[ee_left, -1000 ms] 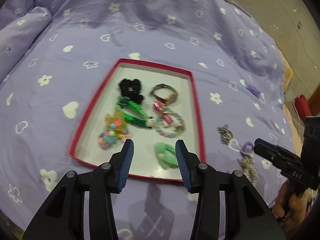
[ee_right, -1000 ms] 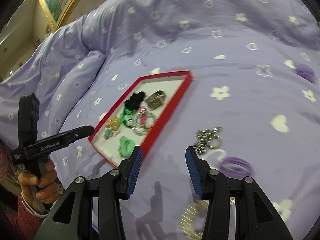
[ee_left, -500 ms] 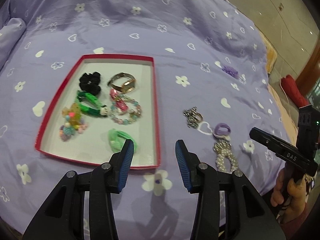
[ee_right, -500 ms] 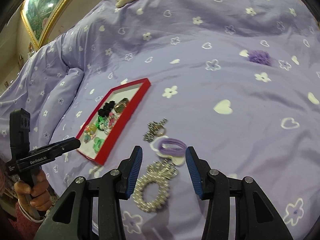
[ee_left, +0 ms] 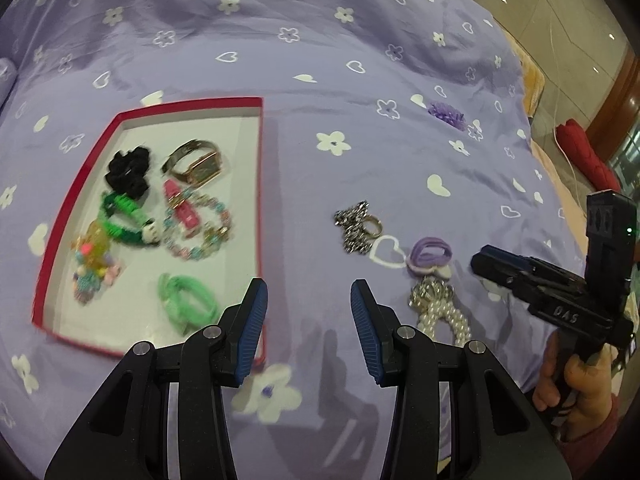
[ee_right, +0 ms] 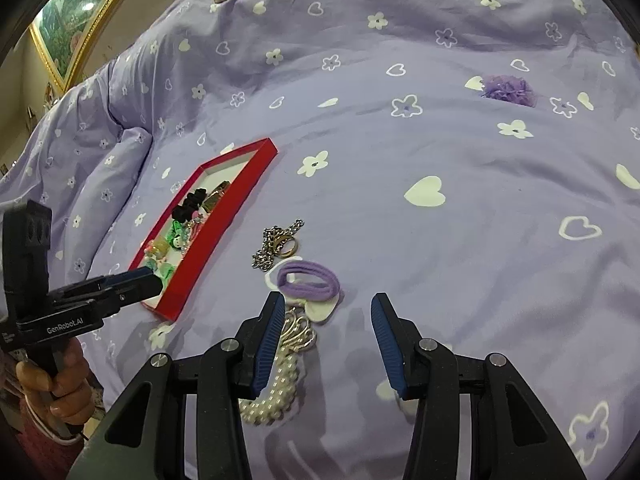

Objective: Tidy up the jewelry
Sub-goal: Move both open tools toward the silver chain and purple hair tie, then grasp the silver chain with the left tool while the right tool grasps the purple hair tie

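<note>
A red-rimmed tray (ee_left: 260,184) (ee_right: 224,236) lies on the purple bedspread and holds a black scrunchie (ee_left: 128,170), a gold watch (ee_left: 198,164), green hair ties (ee_left: 188,304) and beaded bracelets (ee_left: 200,232). Right of it on the cover lie a silver chain with a ring (ee_left: 356,226) (ee_right: 278,242), a purple hair tie (ee_left: 430,252) (ee_right: 308,278) and a pearl bracelet (ee_left: 440,312) (ee_right: 280,380). My left gripper (ee_left: 306,320) is open and empty, over the cover beside the tray's right rim. My right gripper (ee_right: 326,344) is open and empty, just short of the purple hair tie, over the pearl bracelet.
A purple frilly scrunchie (ee_left: 446,114) (ee_right: 508,90) lies farther back on the cover. A pillow ridge (ee_right: 100,148) rises left of the tray. The bed edge, floor and a red object (ee_left: 588,156) are at the right. A framed picture (ee_right: 72,12) hangs at far left.
Both grippers have shifted right, from the tray towards the loose items. The right gripper has come closer to the purple hair tie and pearl bracelet. Both stay open.
</note>
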`<state>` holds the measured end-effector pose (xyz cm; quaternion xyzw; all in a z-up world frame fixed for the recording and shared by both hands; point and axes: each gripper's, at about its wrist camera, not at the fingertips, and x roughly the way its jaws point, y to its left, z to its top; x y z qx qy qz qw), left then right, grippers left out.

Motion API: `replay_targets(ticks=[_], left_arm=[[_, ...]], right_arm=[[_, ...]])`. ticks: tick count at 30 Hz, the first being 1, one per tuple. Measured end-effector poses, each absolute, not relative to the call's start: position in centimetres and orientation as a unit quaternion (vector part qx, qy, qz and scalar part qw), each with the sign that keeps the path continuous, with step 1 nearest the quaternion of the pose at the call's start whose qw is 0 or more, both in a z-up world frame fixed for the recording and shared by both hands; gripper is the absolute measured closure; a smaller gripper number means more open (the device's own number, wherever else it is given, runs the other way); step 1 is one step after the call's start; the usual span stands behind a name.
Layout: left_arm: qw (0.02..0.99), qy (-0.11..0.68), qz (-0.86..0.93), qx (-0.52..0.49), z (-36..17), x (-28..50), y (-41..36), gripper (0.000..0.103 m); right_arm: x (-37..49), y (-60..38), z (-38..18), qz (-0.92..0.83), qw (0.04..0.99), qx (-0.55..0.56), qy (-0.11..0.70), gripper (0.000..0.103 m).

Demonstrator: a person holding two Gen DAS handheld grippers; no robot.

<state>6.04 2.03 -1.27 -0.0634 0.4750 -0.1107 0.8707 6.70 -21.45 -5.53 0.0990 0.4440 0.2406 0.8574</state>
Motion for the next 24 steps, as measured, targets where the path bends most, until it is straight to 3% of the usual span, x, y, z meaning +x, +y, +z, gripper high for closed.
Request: replay_targets(ticks=[12,14,16,20,23,24], left_arm=[[0.850,0.509,-0.136,0.003,-3.9,11.1,-2.4,0.061],[0.845,0.516,-0.137,0.013,-4.5,11.7,-3.1,0.061],[0.843,0.520,-0.137,0.022,-5.1,12.2,-3.7,0.061],[0.837,0.528,-0.140,0.033,-6.2,13.1,-4.7,0.061],[0.838,0.525,-0.144,0.043,-6.7,13.5,-5.3,0.075],[0.838,0.524,-0.149,0.043,-6.7,13.6,-5.4,0.085]], right_arm=[[10.1,-19.4,-8.1,0.260,0.840,0.055,0.472,0.058],[10.3,-19.2,-8.4,0.266,0.839,0.049,0.473,0.064],[10.4,-19.1,-8.6,0.266,0.838,0.039,0.474,0.094],[10.5,-19.9,-8.7,0.269,0.836,0.054,0.475,0.098],[10.5,-20.8,-8.2,0.268,0.839,0.070,0.468,0.098],[10.4,-21.1,-8.0,0.267,0.841,0.076,0.465,0.098]])
